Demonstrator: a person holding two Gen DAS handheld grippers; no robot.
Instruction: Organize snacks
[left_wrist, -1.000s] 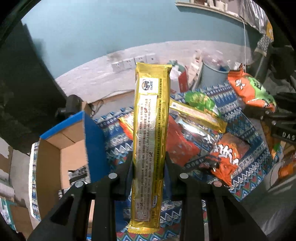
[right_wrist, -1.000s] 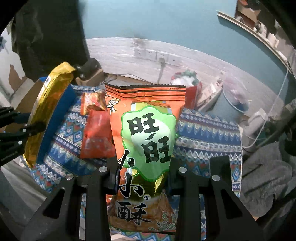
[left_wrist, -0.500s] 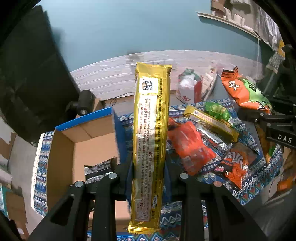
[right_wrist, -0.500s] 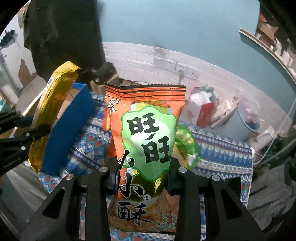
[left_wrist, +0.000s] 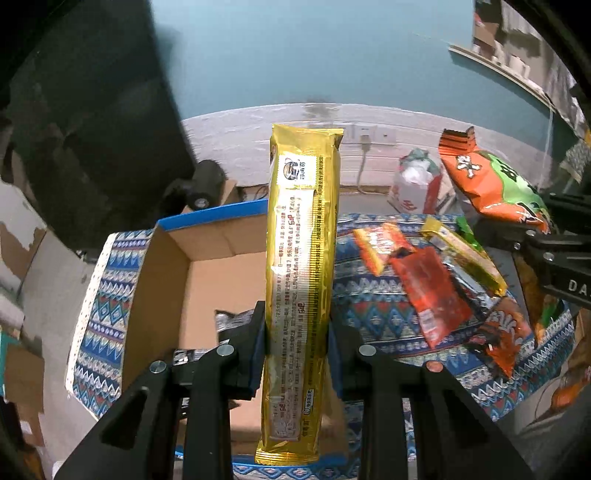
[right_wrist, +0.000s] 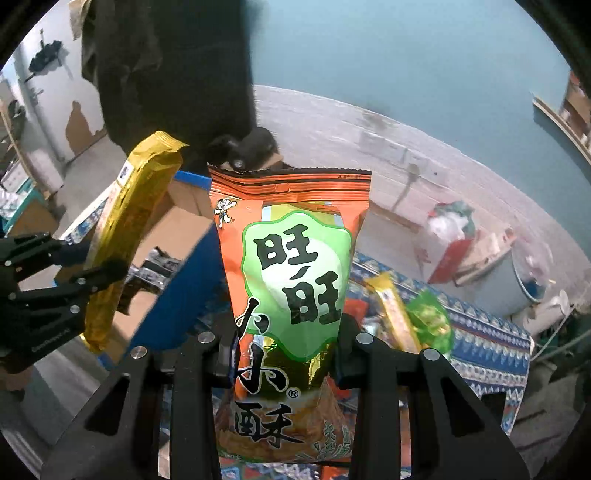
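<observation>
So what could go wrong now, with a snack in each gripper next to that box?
1. The long gold foil packet sticks up far past the left gripper, whose jaws pinch only its lower part. It might tip or catch the wall of the open cardboard box with blue edges when lowered.
2. The puffy orange and green snack bag in the right gripper is slick foil and could slip out.
3. Both grippers are close together, so they could bump at the box.
</observation>
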